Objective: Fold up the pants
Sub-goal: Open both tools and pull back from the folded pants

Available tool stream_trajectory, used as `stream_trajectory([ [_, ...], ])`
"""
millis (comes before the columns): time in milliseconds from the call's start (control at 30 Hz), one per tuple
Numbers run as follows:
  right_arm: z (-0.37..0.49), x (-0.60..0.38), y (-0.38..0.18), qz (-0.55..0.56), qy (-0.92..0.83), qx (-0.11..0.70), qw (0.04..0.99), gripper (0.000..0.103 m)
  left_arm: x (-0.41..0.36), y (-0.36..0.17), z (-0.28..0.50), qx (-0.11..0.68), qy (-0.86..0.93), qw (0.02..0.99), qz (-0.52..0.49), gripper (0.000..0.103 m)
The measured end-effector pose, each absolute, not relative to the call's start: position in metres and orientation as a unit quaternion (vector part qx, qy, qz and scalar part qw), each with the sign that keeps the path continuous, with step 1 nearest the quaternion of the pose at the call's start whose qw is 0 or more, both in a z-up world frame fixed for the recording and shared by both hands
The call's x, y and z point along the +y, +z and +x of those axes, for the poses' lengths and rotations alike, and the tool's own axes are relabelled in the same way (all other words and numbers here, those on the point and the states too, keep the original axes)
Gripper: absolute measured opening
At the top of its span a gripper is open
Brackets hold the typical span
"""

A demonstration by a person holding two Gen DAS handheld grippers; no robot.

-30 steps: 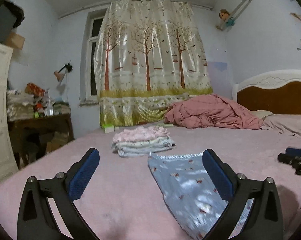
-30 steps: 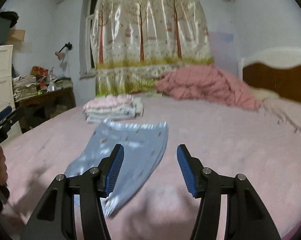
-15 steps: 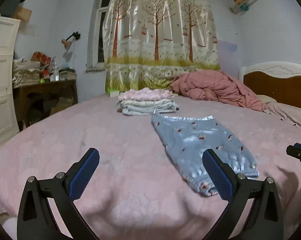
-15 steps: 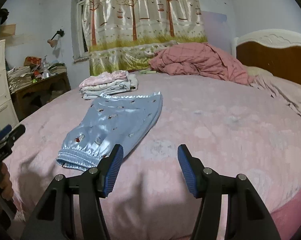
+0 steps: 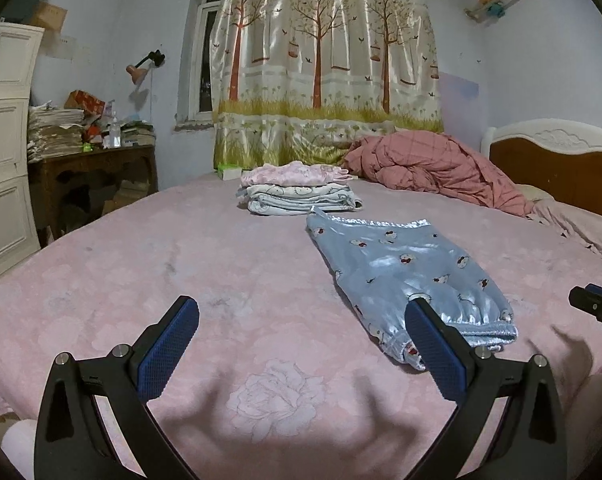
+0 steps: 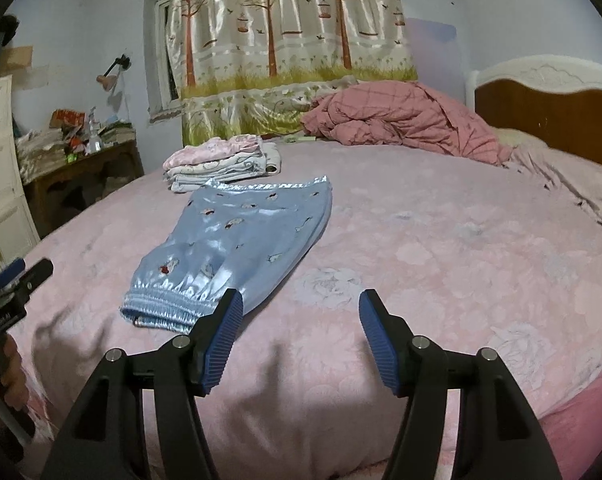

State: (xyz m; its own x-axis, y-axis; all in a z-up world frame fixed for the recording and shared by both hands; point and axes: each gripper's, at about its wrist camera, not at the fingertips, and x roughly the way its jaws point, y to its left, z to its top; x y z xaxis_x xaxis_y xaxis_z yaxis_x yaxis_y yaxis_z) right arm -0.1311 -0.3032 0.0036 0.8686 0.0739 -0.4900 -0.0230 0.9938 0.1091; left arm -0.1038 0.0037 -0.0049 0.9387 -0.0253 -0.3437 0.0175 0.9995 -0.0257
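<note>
Pants (image 5: 405, 276) of shiny blue printed fabric lie flat and folded lengthwise on the pink bedspread (image 5: 181, 264), ahead and to the right of the left gripper (image 5: 301, 336), whose jaws stand wide apart and hold nothing. From the right gripper (image 6: 301, 320), also spread wide and empty, the pants (image 6: 241, 236) sit ahead to the left, their elastic end nearest its left finger. Beyond the pants' far edge rests a stack of folded clothes (image 5: 297, 194), just beside them. A rumpled pink quilt (image 6: 401, 120) lies farther off to the right.
</note>
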Motion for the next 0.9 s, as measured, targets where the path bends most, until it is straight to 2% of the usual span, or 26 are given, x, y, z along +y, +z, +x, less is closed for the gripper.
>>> stream_trajectory([
  [367,-0.107,-0.325,0.018,0.09,0.013,0.237,0.967,0.063,-0.001,0.013,-0.088,0.151,-0.009,0.988,-0.008,0.102],
  [567,-0.092,-0.337,0.025,0.098,-0.001,0.222,0.97,0.088,-0.009,0.024,-0.059,0.172,-0.036,0.984,0.016,0.103],
  [900,0.006,-0.406,0.06,0.193,-0.01,0.262,0.946,0.088,-0.002,0.08,0.058,0.23,-0.077,0.97,-0.024,0.102],
])
